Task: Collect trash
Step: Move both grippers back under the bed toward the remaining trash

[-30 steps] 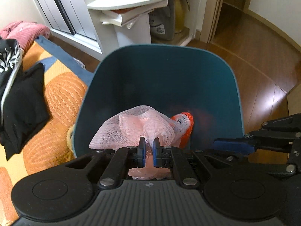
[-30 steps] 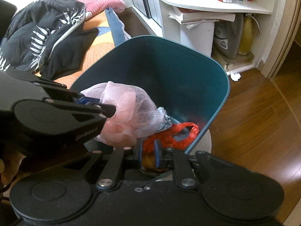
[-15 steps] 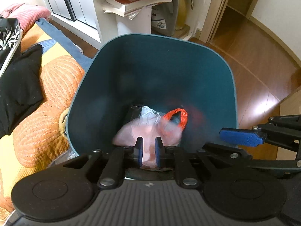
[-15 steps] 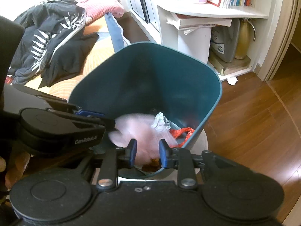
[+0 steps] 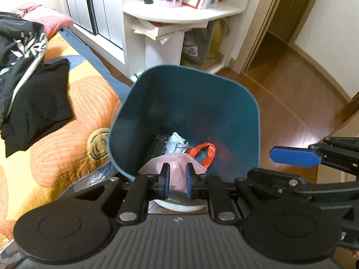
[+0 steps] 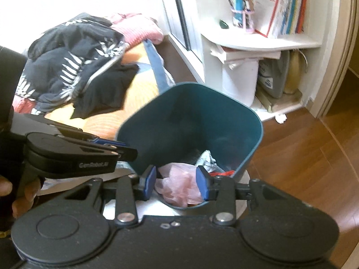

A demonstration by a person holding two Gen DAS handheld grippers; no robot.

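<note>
Both tongs hung over the teal bin (image 5: pixel 186 103). The left gripper (image 5: pixel 176 180) stood narrowly parted and empty; the right gripper (image 6: pixel 176 182) was spreading wide. The pink mesh bag (image 6: pixel 179 183) lay below them, inside the bin, released as trash.

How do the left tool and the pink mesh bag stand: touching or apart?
Apart. The right wrist view shows the left tool at the left rim of the bin, the pink mesh bag low inside, bare wall between.
</note>
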